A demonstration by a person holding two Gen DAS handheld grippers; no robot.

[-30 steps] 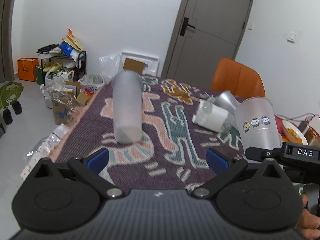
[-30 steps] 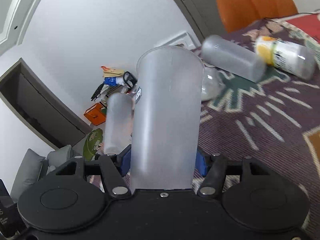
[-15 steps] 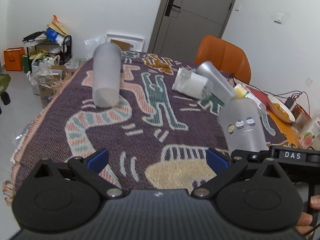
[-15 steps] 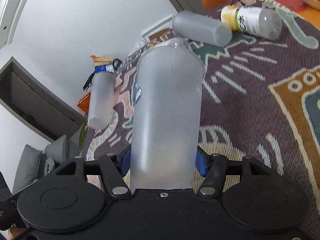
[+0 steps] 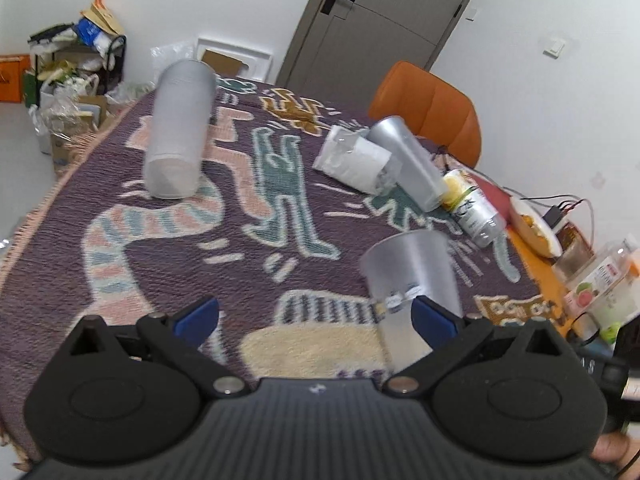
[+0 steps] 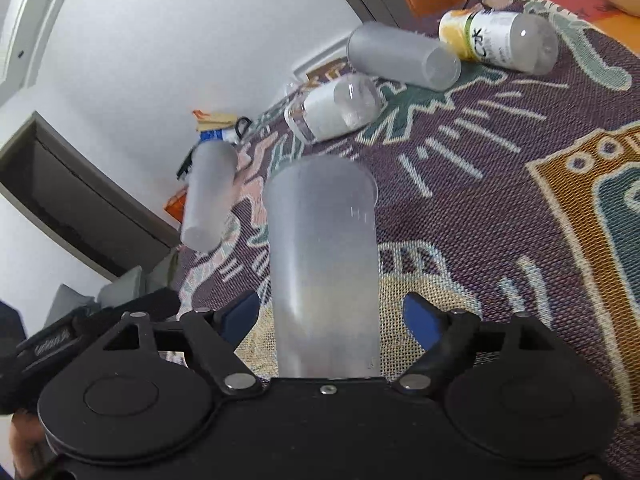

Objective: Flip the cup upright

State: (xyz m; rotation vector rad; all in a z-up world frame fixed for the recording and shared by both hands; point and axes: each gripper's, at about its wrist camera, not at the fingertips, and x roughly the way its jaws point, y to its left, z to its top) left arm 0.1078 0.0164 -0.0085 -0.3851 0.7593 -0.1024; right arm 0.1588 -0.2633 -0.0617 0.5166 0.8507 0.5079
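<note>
Releasing frosted cup, standing upright on patterned cloth between pads of right gripper, jaws wide with gaps both sides. Left gripper wide, empty. Flip looks done; only backing off left. 3 other cups lying ahead.
</note>
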